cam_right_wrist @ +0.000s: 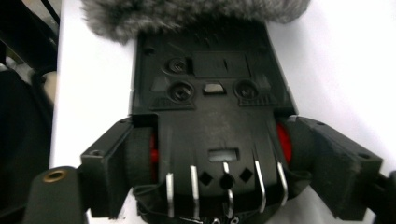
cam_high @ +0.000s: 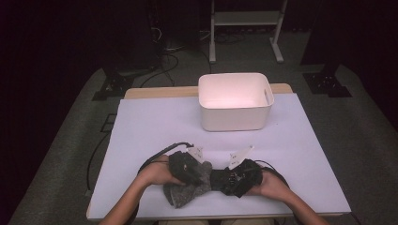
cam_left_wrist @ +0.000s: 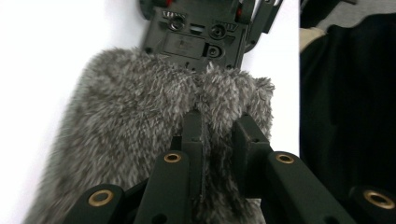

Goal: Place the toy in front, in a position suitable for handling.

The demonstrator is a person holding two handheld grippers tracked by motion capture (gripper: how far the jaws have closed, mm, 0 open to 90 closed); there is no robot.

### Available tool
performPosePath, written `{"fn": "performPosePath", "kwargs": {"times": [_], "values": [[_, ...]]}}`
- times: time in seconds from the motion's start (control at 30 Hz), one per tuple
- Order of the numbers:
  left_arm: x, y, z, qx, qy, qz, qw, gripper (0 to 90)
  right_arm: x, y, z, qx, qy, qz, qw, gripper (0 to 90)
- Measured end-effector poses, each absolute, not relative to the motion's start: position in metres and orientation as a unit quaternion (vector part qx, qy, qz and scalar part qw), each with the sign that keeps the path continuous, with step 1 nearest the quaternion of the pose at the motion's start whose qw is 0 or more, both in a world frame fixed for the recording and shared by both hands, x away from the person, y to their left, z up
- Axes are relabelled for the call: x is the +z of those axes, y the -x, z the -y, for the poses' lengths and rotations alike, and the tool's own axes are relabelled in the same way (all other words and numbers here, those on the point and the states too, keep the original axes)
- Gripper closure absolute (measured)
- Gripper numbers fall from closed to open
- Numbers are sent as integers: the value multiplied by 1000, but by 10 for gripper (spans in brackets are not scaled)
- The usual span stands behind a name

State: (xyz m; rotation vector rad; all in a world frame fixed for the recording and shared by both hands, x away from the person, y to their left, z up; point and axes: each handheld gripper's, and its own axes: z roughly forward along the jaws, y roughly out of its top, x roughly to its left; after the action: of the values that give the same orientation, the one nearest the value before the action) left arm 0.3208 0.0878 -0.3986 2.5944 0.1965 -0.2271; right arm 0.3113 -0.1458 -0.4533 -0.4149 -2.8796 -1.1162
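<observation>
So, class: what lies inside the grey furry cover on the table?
A black toy car pokes out of the furry cover, underside up, red wheels showing. Its far end is hidden inside the fur. The left gripper pinches the cover; the right gripper's jaws straddle the car.

grey fur cover [cam_left_wrist: 140, 135] hiding toy car's [cam_right_wrist: 210, 107] front — cut off below

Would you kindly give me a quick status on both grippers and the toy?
Left gripper shut on grey furry cover. Right gripper straddling the black toy car, underside up, jaws wide. White bin beyond, nothing between.
</observation>
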Motion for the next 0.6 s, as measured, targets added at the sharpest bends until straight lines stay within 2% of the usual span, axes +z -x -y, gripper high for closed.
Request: {"fn": "performPosePath", "kwargs": {"times": [0.07, 0.27, 0.37, 0.6], "values": [[-398, -323, -91, -87, -953, -79, 280, 769, -453, -311, 149, -365, 128, 922, 13, 218], [-397, -326, -87, -86, -950, -79, 289, 770, -455, -314, 150, -370, 95, 924, 5, 223], [-394, -334, -76, -98, -936, -86, 326, 770, -454, -316, 149, -370, 91, 924, 5, 223], [-399, -335, -43, -69, -954, -55, 286, 763, -458, -313, 151, -379, 87, 921, -11, 223]]}}
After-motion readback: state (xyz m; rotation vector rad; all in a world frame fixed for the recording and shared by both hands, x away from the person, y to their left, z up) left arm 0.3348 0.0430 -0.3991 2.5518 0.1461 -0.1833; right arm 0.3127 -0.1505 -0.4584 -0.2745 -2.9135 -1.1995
